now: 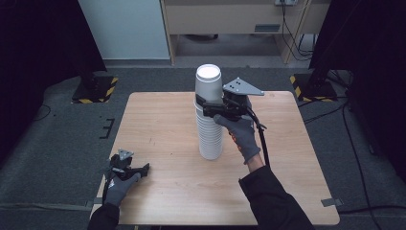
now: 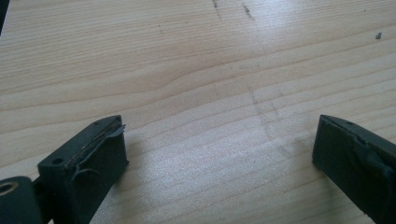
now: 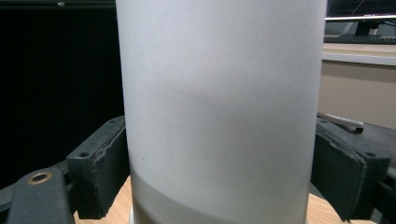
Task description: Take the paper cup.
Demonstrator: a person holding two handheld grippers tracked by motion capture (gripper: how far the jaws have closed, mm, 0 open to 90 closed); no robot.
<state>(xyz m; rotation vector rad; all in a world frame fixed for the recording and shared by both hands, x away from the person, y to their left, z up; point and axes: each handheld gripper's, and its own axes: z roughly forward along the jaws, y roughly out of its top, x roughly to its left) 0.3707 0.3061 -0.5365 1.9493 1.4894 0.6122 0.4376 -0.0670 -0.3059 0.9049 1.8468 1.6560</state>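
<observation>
So the whole job here looks like pulling cups off a tall stack of white paper cups [image 1: 209, 125], which stands upside down near the middle of the wooden worktop [image 1: 158, 129], and it looks like it's barely started. No loose cups sit anywhere on the worktop, so nothing has been separated off yet as far as the pictures go. The right gripper [image 1: 207, 107] is up near the top of the stack, jaws on either side of the top cup [image 3: 219, 107]. In the right gripper view the pads sit right against the cup's wall on both sides, so it reads as clamped on that cup, though how hard it's squeezing is anyone's guess. The top cup does seem to ride a bit higher than the nested rims below it, so maybe it's just coming free. Meanwhile the left gripper [image 1: 136, 170] is parked down at the near left corner of the worktop, well away from the stack, jaws spread wide over bare wood with nothing between them. What's left is pretty much everything: lift that cup clear, put it down somewhere, and repeat.
</observation>
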